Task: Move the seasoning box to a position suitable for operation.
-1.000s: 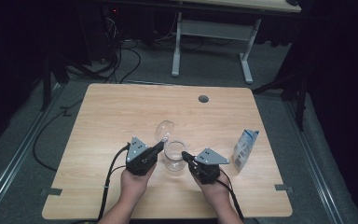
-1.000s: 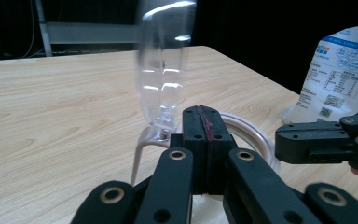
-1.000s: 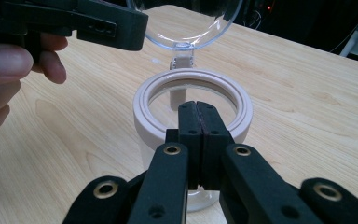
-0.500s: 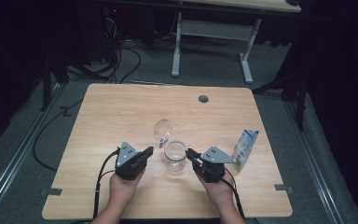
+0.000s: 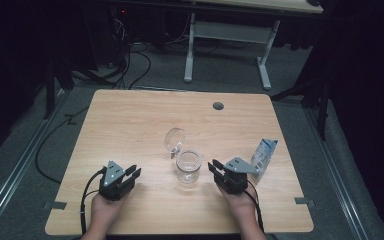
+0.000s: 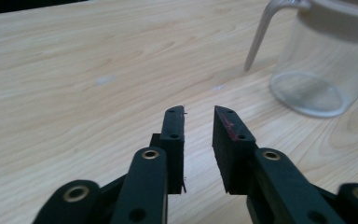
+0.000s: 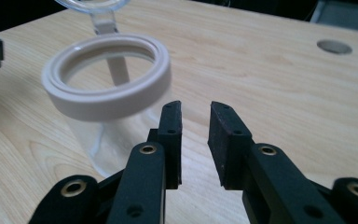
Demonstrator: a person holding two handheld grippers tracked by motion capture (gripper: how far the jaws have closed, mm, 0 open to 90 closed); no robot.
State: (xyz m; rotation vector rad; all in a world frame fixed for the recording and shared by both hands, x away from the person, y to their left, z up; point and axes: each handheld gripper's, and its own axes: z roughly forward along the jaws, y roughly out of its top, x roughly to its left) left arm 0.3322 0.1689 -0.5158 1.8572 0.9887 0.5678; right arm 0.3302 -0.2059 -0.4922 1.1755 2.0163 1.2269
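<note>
- Standing open just below the middle of the high view, one clear glass jar (image 5: 188,166) with a pale ring at its mouth has its round clear hinged lid (image 5: 174,139) tipped back at its upper left.
- One light wooden table (image 5: 145,115) has wide bare room in its upper half and left part; its near edge runs just below both hands.
- Left black two-jaw gripper (image 5: 133,173) sits lower left of the jar, well apart from it, jaws just opened, nothing between them.
- Right black two-jaw gripper (image 5: 214,167) sits just beside the jar's right side, jaws also just opened, empty.
- One small white and blue carton (image 5: 265,157) stands near the right edge; its print is too small to read.
- One round grommet hole (image 5: 218,106) lies near the far edge.
</note>
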